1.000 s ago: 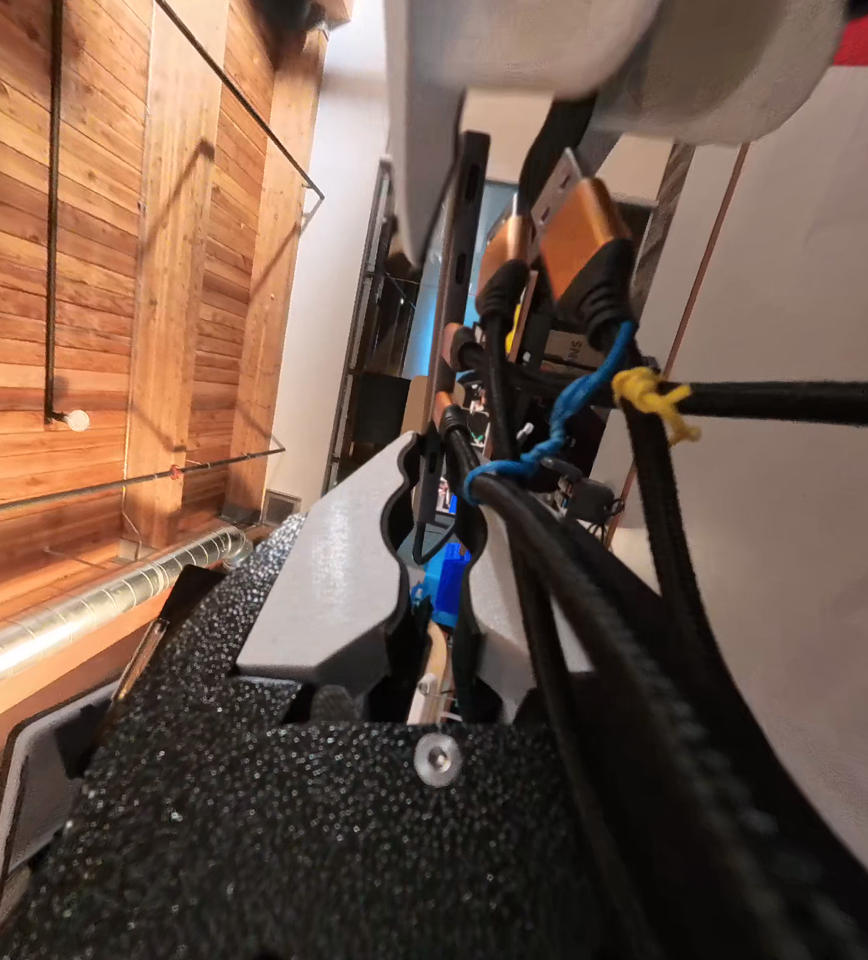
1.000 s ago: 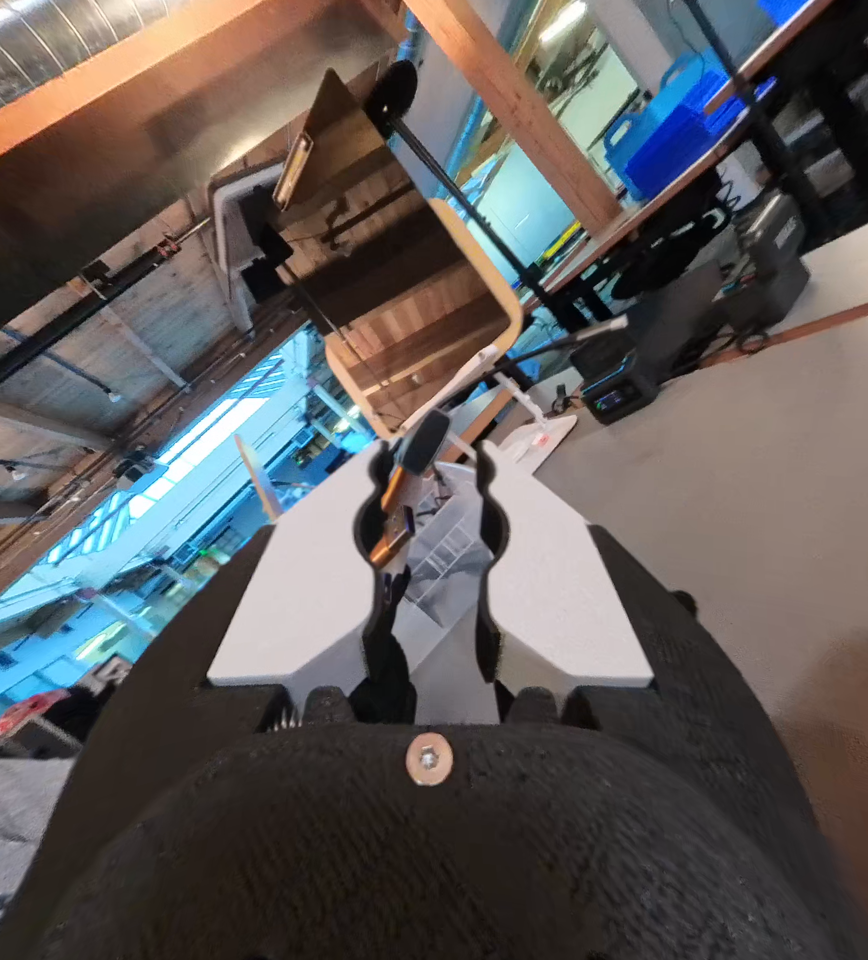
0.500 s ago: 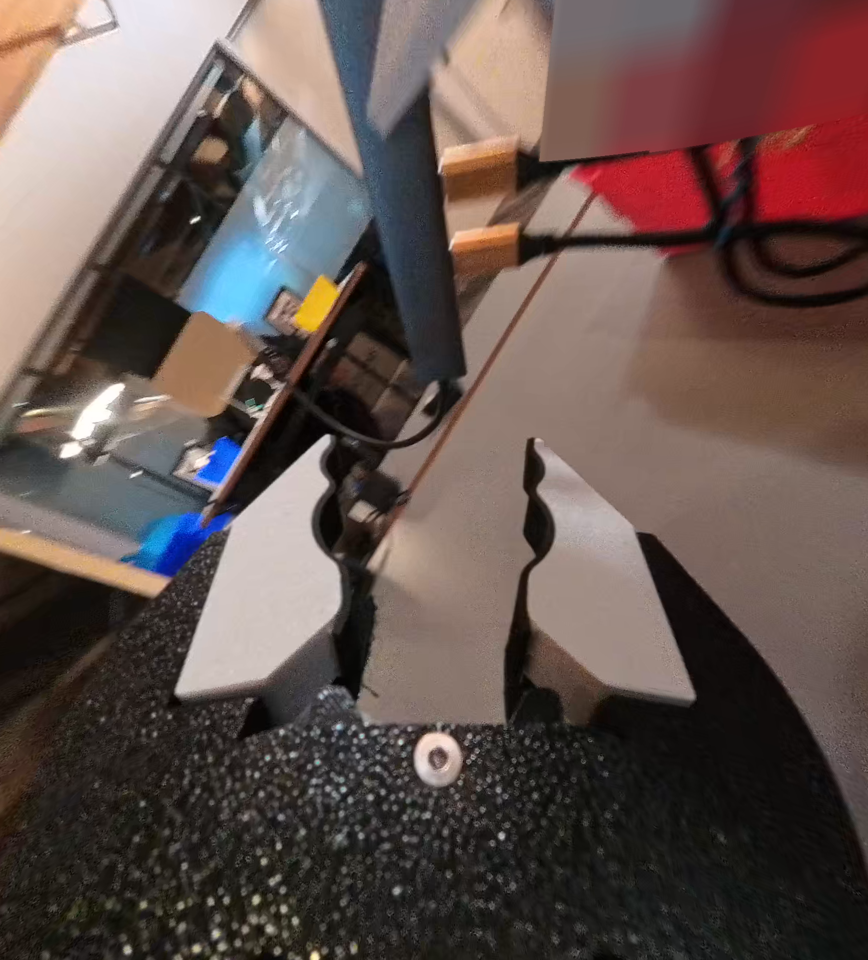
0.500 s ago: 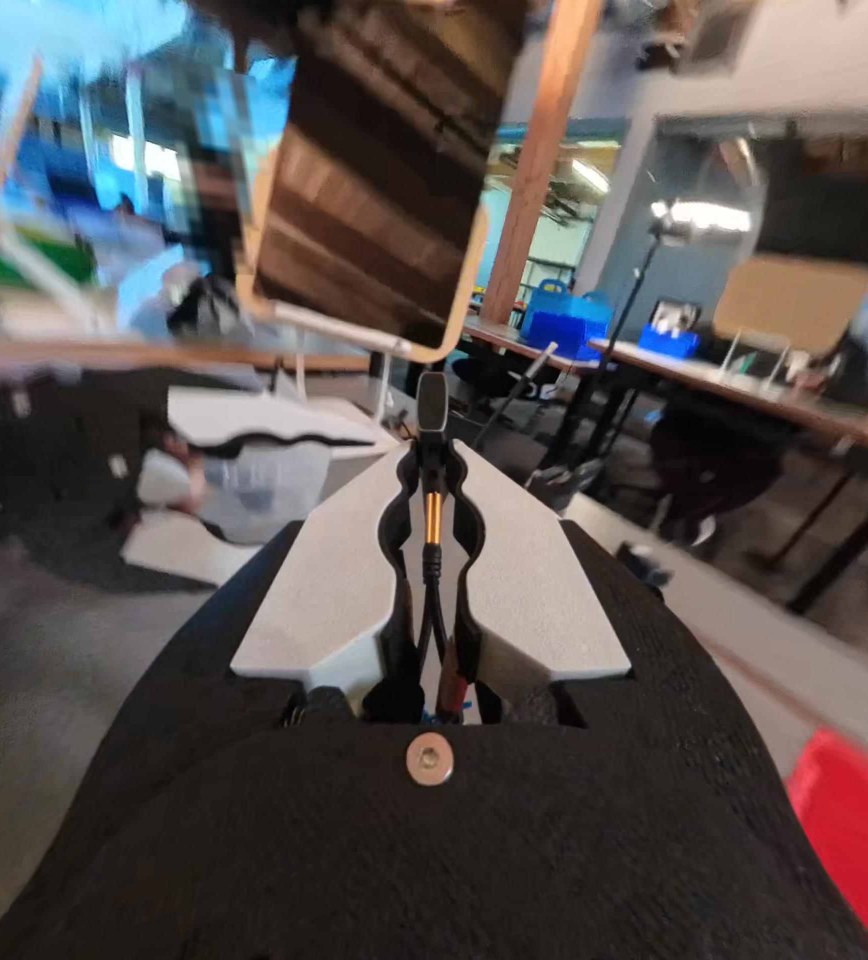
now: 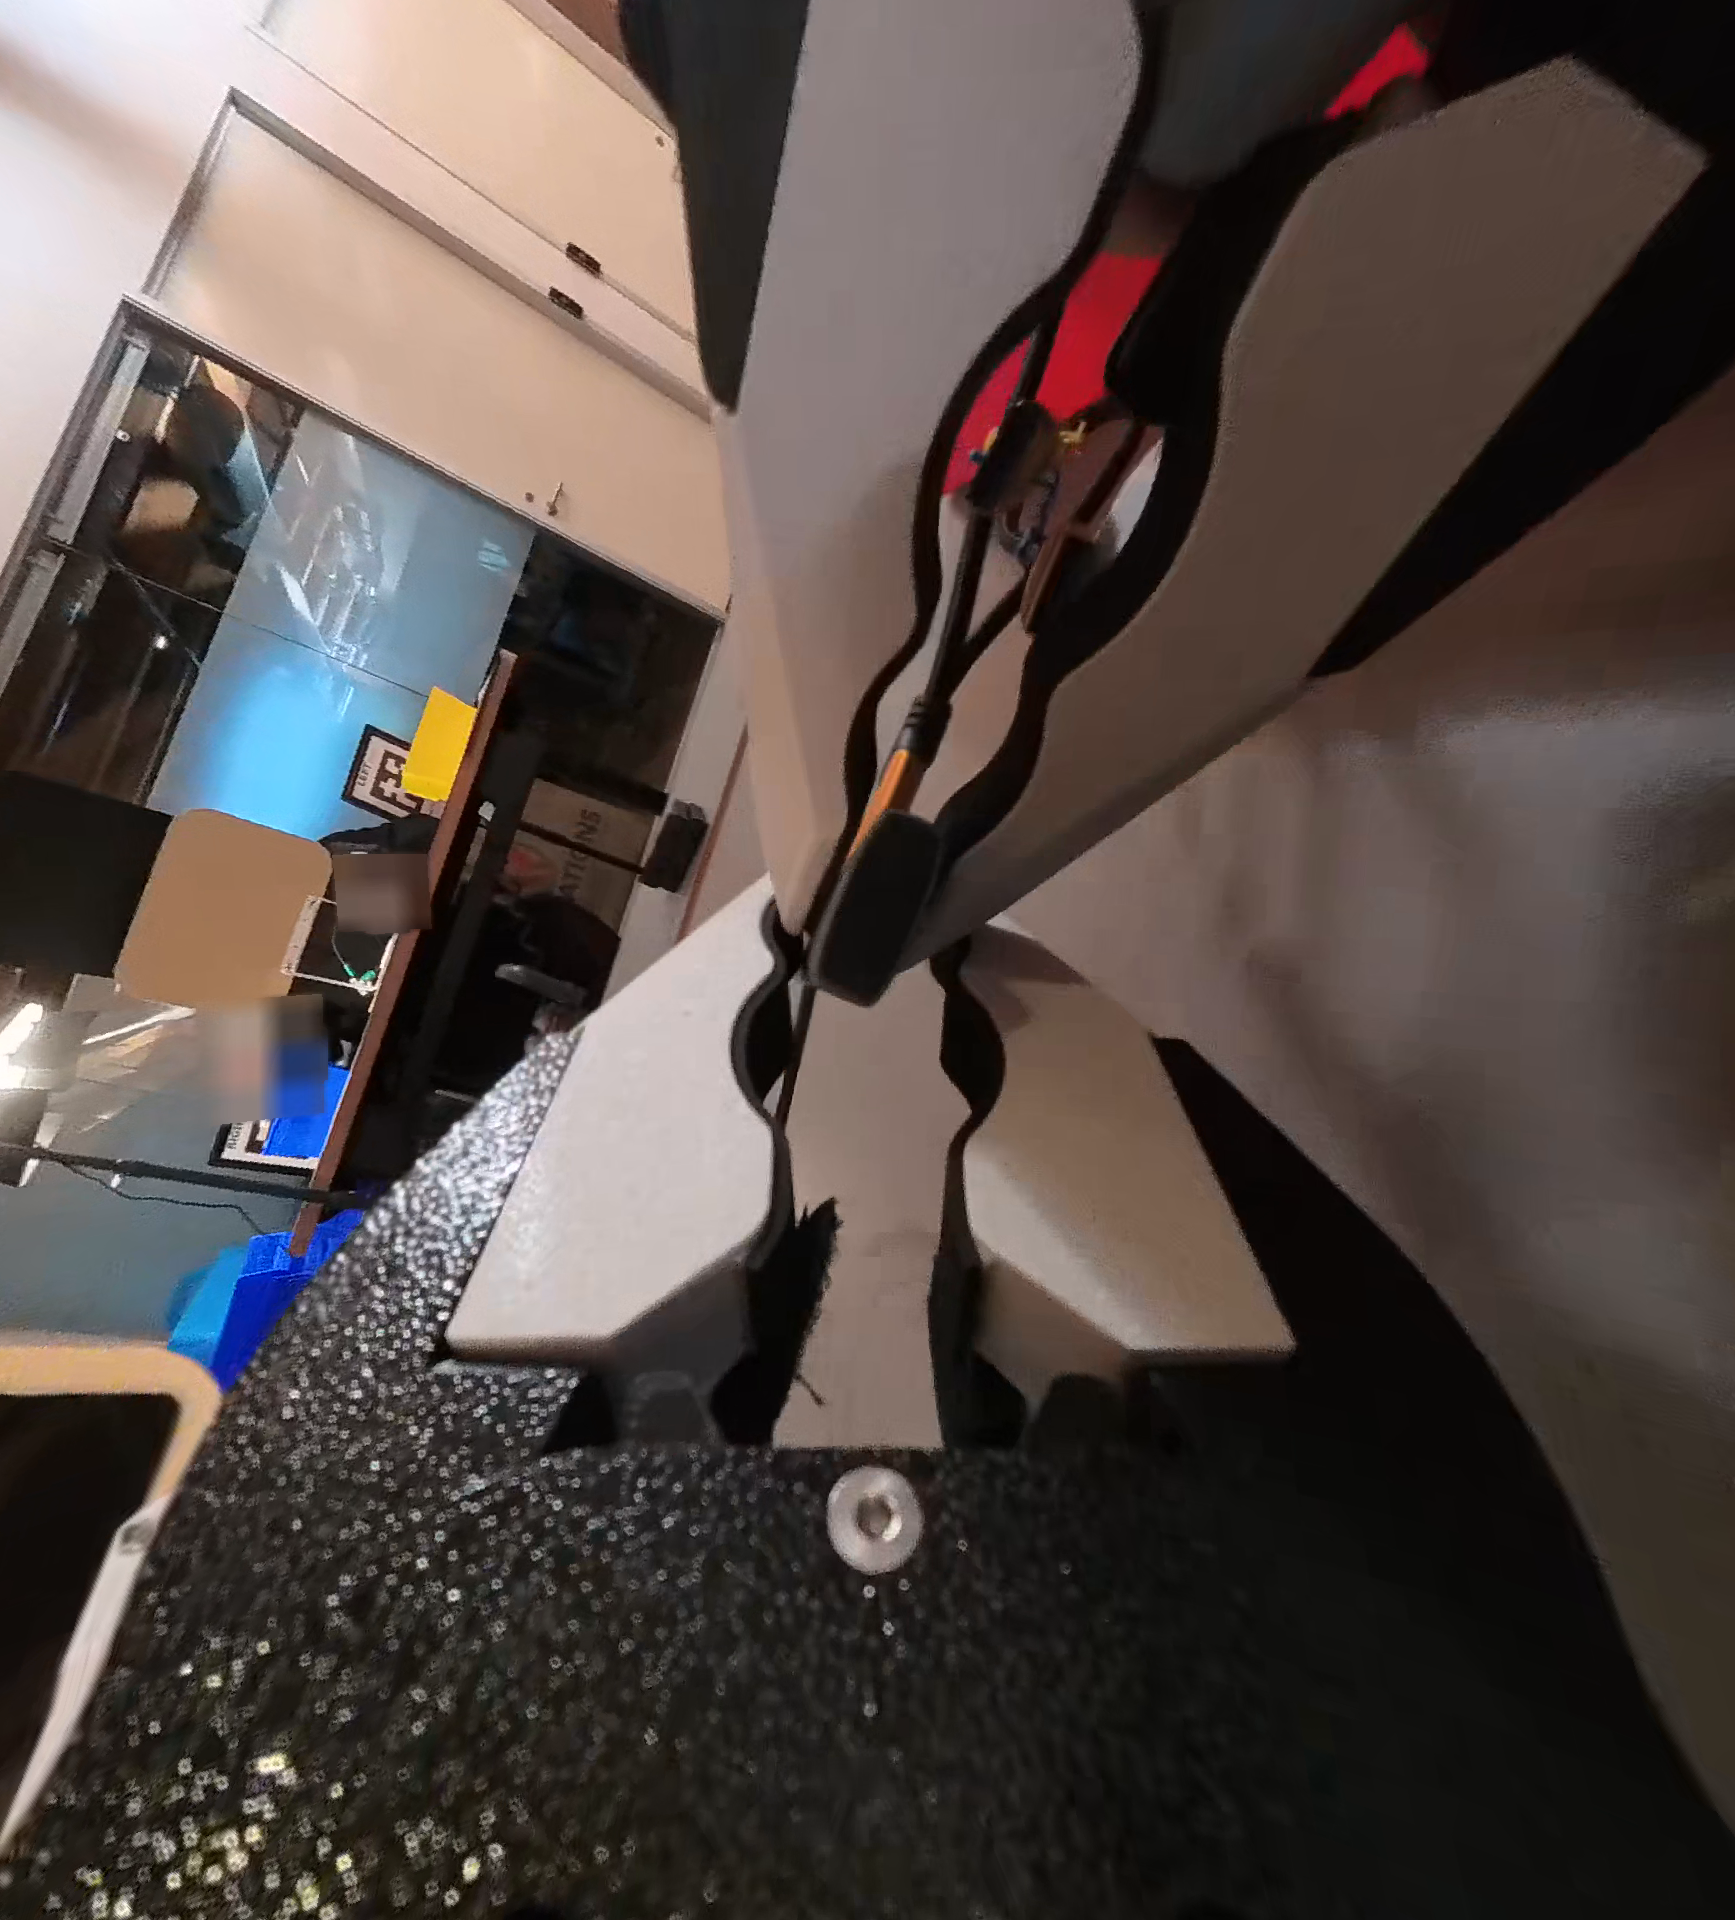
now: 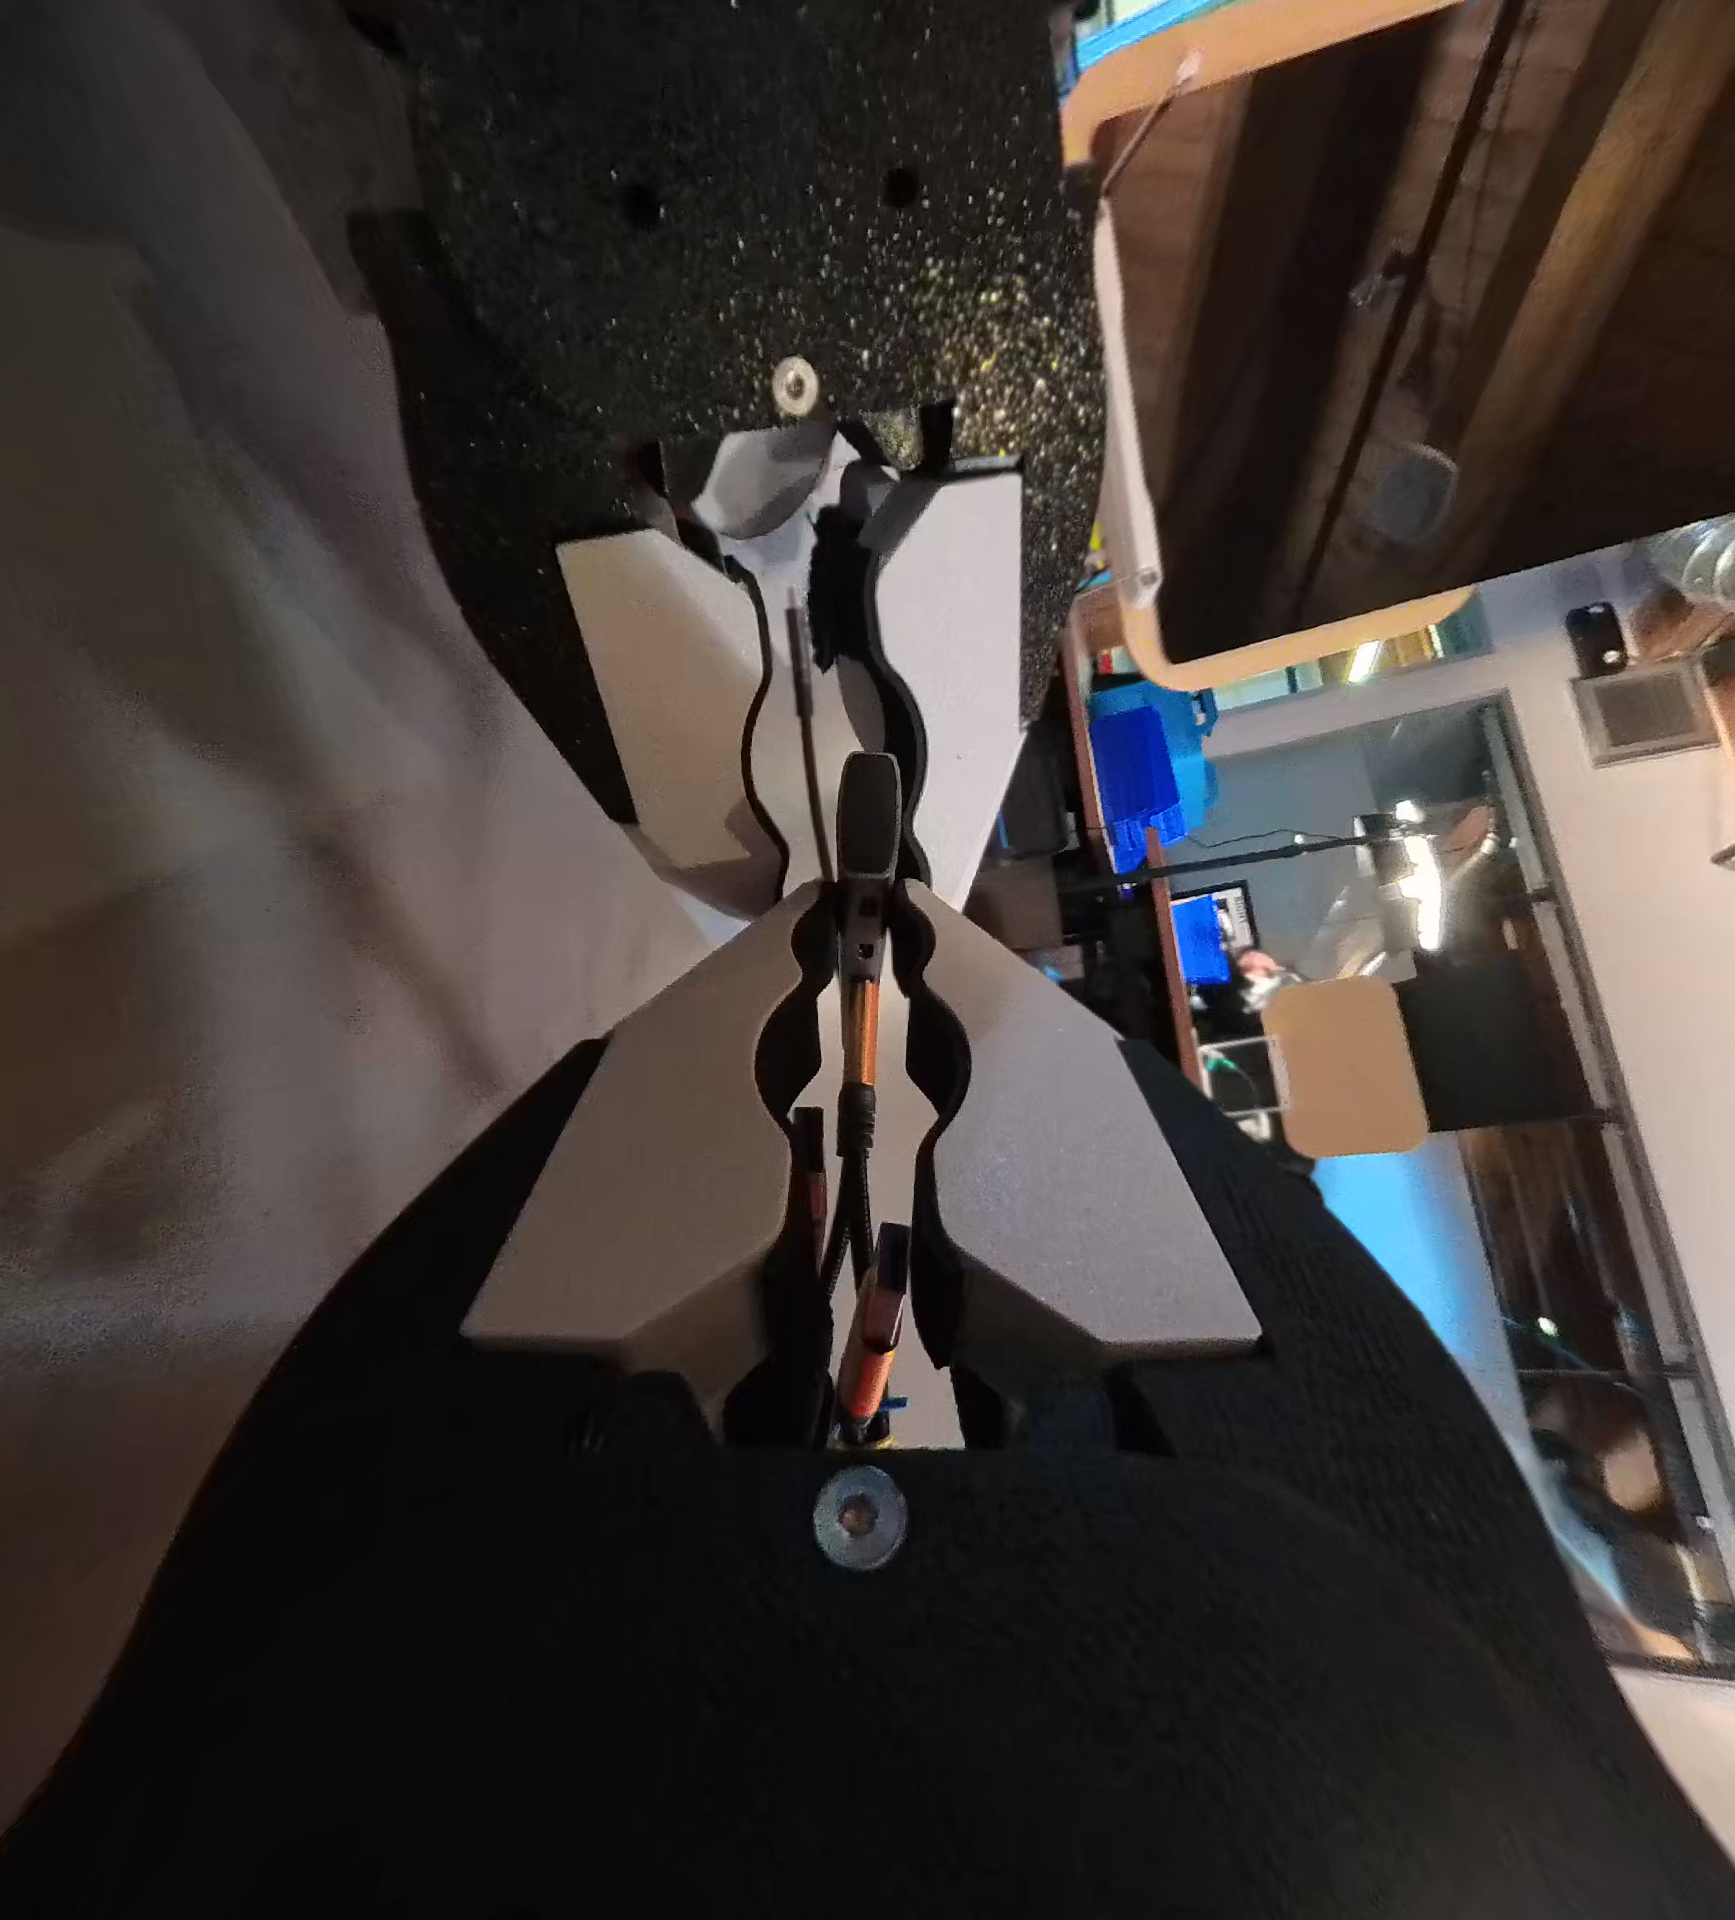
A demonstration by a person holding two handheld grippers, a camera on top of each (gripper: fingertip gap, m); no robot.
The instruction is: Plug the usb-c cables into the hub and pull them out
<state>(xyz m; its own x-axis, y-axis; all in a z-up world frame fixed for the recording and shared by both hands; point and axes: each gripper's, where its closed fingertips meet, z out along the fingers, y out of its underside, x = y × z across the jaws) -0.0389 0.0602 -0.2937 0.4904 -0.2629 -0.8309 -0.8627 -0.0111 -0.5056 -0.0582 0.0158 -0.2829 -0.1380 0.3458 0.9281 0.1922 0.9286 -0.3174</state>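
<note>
Right claw (image 6: pixel 855 914), tip-to-tip with left claw (image 5: pixel 868 997), pinches plug (image 6: pixel 865 821).

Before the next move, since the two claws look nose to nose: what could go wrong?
1. The right claw pinches the hub only by its end; it may twist or slip.
2. The left claw stands open, its tips almost touching the right's, so they may collide.
3. The cables crowd the right claw's gap and could snag.
</note>
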